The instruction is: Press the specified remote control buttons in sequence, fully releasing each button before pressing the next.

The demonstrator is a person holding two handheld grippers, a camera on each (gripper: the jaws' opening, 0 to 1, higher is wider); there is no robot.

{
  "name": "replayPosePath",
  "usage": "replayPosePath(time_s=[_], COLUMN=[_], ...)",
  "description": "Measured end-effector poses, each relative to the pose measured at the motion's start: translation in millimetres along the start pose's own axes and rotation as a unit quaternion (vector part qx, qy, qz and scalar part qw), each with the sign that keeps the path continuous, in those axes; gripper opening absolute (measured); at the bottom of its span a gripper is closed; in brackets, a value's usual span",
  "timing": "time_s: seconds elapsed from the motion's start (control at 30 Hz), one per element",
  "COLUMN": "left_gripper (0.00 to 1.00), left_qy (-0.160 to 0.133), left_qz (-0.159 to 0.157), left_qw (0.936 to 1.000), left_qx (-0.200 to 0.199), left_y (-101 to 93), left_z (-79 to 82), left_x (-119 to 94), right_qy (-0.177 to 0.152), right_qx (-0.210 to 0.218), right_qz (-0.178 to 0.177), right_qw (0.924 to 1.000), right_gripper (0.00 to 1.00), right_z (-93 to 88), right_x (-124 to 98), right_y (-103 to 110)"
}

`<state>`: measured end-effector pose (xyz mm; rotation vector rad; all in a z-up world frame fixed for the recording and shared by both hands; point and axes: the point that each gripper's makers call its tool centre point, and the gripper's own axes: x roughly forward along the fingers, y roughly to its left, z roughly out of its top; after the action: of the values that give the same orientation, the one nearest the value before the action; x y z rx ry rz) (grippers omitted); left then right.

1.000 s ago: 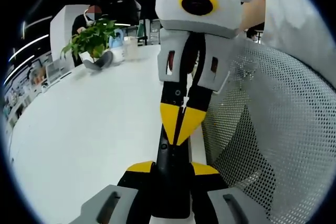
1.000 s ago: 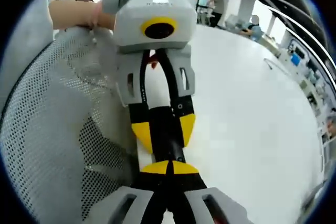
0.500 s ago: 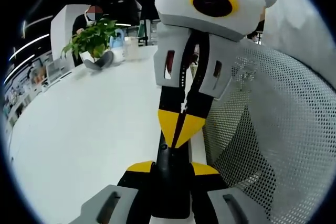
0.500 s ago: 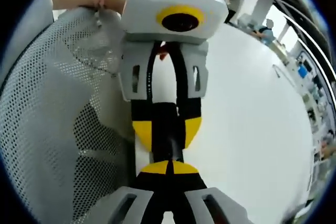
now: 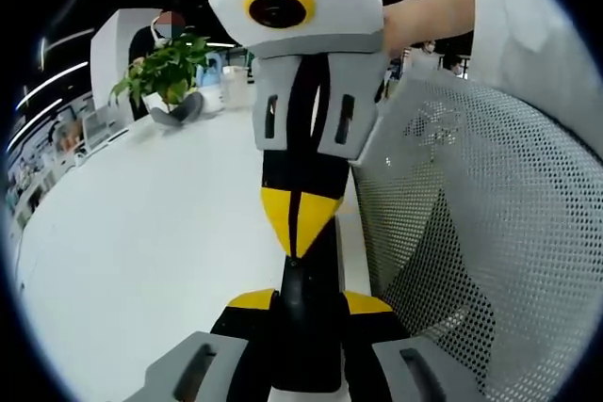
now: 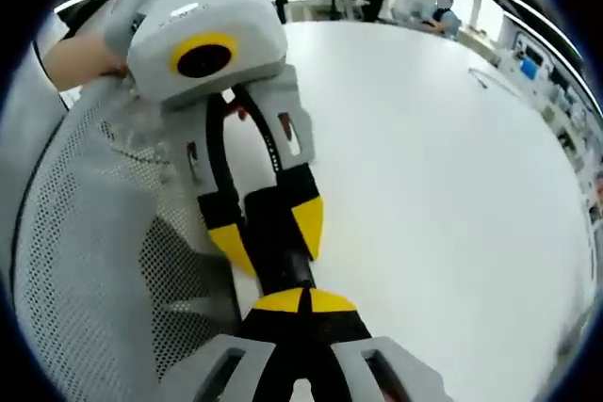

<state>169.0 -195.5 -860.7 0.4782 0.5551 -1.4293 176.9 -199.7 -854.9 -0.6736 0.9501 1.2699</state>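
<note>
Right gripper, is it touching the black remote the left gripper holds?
Touching. The left gripper view shows the right gripper with shut yellow tips meeting the end of the black remote, no gap; the left gripper clamps it.

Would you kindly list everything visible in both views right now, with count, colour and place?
Remote control: one, black, clamped between the left claw's jaws, its end under the right claw's tips.
Table: one, white, spread beneath both claws.
Mesh chair back: one, white perforated, at the table edge beside the claws.
Potted plant: one, green leaves, far end of the table.
Bystander: one, dark top, behind the plant.
Left claw: one, black with yellow tips and grey body, shut on the remote.
Right claw: one, same colours, tips together, at the remote's end.
Person's arm: one, bare, holding the right claw from above.
</note>
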Motion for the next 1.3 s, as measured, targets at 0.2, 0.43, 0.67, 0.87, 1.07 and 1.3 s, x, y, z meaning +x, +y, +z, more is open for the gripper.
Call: replayPosePath(time_s=[0.2,0.43,0.67,0.87,1.07,1.3], left_gripper=[0.25,0.25,0.25,0.25,0.25,0.25], left_qy=[0.0,0.001,0.001,0.001,0.001,0.0], left_qz=[0.0,0.0,0.0,0.0,0.0,0.0], left_qw=[1.0,1.0,1.0,1.0,1.0,1.0], left_qx=[0.0,0.0,0.001,0.0,0.0,-0.002], left_y=[0.0,-0.1,-0.2,0.3,0.2,0.1], left_z=[0.4,0.2,0.3,0.2,0.0,0.1], left_x=[0.5,0.8,0.4,0.5,0.4,0.4], right_qy=[0.011,0.051,0.087,0.105,0.06,-0.006], right_qx=[-0.009,0.021,0.008,-0.025,-0.002,0.02], right_qz=[0.005,0.051,0.051,0.02,-0.007,-0.045], right_qw=[0.9999,0.9972,0.9949,0.994,0.9982,0.9988], right_gripper=[0.0,0.0,0.0,0.0,0.0,0.0], right_z=[1.3,0.9,1.1,0.8,1.7,1.9], right_x=[2.2,5.1,7.1,8.2,7.1,1.5], right_y=[-2.8,-4.7,-3.7,-4.0,-6.0,-0.6])
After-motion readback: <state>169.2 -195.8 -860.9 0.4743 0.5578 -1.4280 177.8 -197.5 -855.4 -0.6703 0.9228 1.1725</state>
